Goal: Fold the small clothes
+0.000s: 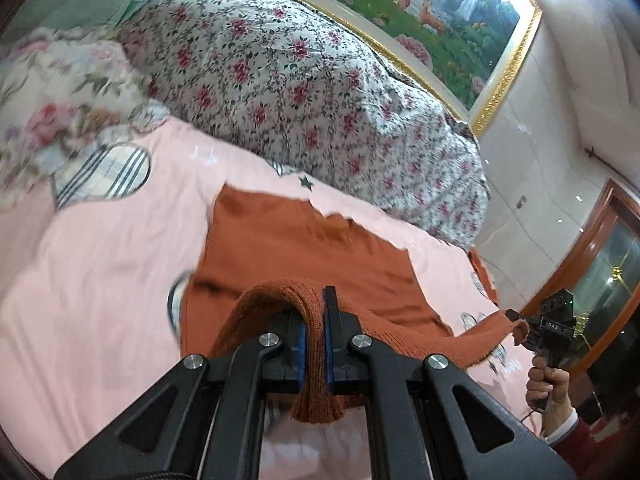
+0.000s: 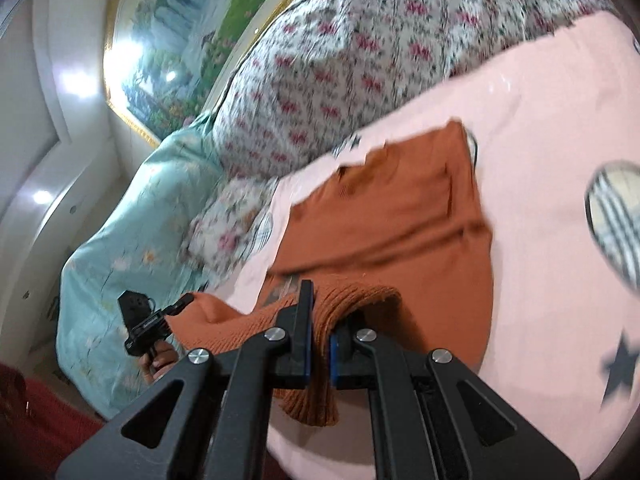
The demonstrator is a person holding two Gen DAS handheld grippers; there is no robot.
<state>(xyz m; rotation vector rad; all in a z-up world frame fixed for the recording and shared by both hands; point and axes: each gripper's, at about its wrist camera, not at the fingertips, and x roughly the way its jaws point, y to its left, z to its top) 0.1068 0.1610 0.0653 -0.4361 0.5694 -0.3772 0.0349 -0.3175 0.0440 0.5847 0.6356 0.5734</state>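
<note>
Your left gripper (image 1: 314, 320) and right gripper (image 2: 320, 320) each have jaws clamped on the ribbed near hem of the orange sweater (image 1: 288, 240), which lies on the pink bed sheet (image 1: 100, 260). It looks soft, light and stretchy; grip the thick ribbing.

A bed with a pink sheet (image 1: 100, 248) carries an orange knit garment (image 1: 288, 248) mid-surface, a floral quilt (image 1: 288, 80) heaped along its far edge, and a flowered pillow (image 1: 52, 112).
</note>
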